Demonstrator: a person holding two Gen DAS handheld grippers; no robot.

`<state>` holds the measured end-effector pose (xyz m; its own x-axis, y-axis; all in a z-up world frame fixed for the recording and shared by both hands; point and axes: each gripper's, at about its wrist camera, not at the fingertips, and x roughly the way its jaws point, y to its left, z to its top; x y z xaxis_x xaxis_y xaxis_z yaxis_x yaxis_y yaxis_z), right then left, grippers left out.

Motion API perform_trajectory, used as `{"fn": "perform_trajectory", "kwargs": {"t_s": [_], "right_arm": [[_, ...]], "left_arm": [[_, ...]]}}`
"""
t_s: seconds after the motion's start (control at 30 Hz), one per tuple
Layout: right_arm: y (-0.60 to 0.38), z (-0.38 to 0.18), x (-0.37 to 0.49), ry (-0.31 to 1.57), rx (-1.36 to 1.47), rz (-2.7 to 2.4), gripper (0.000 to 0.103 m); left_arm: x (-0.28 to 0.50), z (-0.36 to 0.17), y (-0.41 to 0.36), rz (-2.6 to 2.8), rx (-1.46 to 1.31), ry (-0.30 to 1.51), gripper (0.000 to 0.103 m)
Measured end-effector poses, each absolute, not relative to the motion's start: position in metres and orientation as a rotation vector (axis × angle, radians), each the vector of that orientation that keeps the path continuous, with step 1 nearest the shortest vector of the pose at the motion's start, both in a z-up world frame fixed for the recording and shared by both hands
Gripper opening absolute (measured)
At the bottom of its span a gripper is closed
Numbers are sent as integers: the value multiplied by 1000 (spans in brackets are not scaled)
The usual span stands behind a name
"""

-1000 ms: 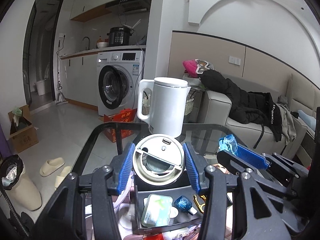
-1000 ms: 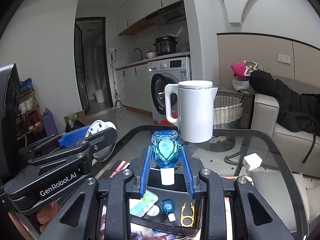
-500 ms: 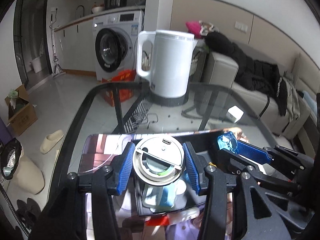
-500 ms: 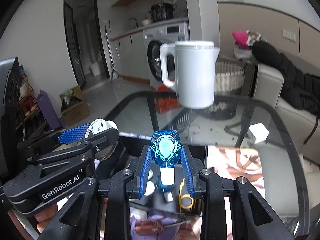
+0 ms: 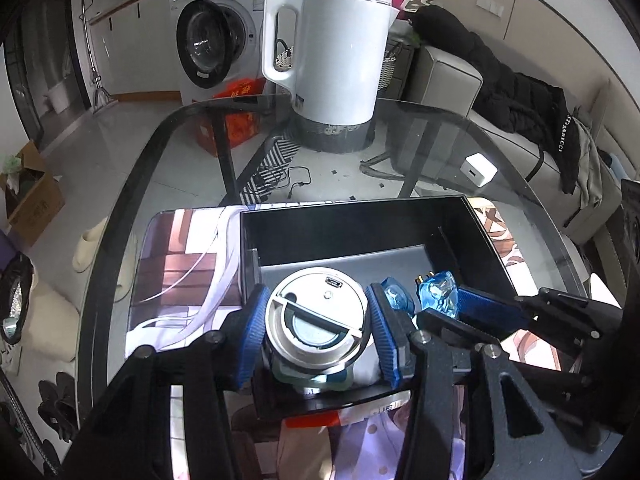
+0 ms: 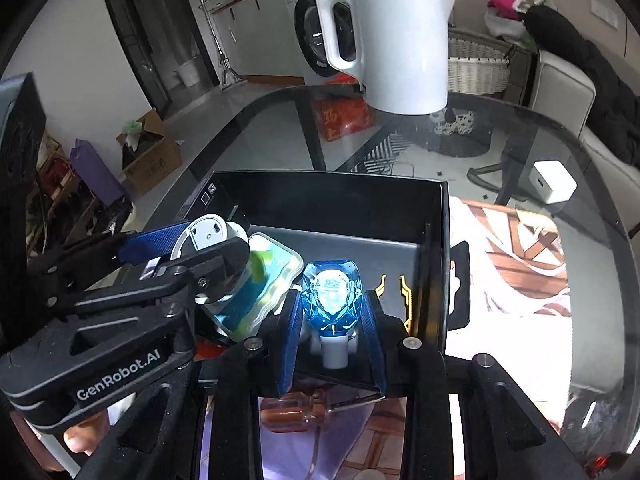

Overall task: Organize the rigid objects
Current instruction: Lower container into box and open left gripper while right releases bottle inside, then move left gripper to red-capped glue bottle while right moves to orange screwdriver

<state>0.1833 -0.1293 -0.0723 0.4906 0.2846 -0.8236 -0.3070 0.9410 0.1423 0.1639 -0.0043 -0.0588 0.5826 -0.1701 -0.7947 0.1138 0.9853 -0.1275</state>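
Between the left gripper's (image 5: 316,326) fingers sits a round capped device (image 5: 316,316), over the near part of the open box (image 5: 360,232); just right of those fingers, the right gripper (image 6: 331,316) grips a faceted bottle (image 6: 331,296) between its 2 fingers. In the box, a flat packet (image 6: 264,280) lies left of the right fingers and a forked clip (image 6: 394,294) right of them. Beyond both fingertips, past the box, an electric kettle (image 5: 336,52) stands on the glass table (image 5: 440,144), a charger block (image 5: 478,170) to its right.

A dark-rimmed glass tabletop (image 5: 168,128) holds a white kettle (image 5: 336,52), white charger cube (image 5: 478,170), printed mat (image 5: 176,268) and black box (image 5: 360,228).
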Motion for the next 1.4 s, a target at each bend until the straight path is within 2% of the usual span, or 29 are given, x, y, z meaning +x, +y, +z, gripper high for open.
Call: {"fn": "perform_trajectory", "kwargs": {"t_s": [0.4, 0.8, 0.87, 1.0, 1.07, 1.4], "right_arm": [[-129, -71, 184, 997, -18, 363, 31], [-139, -59, 177, 971, 19, 382, 32], [-143, -51, 172, 953, 26, 392, 32], [-153, -39, 161, 941, 44, 412, 34], [-156, -36, 153, 943, 51, 427, 38], [-163, -60, 131, 1052, 87, 462, 40]], "left_arm": [[164, -59, -2, -168, -74, 927, 49], [146, -36, 3, -204, -66, 849, 60], [139, -29, 6, -210, -66, 834, 65], [126, -21, 16, -211, -56, 818, 65], [121, -22, 20, -214, -47, 828, 65], [101, -54, 17, -279, 64, 955, 65]]}}
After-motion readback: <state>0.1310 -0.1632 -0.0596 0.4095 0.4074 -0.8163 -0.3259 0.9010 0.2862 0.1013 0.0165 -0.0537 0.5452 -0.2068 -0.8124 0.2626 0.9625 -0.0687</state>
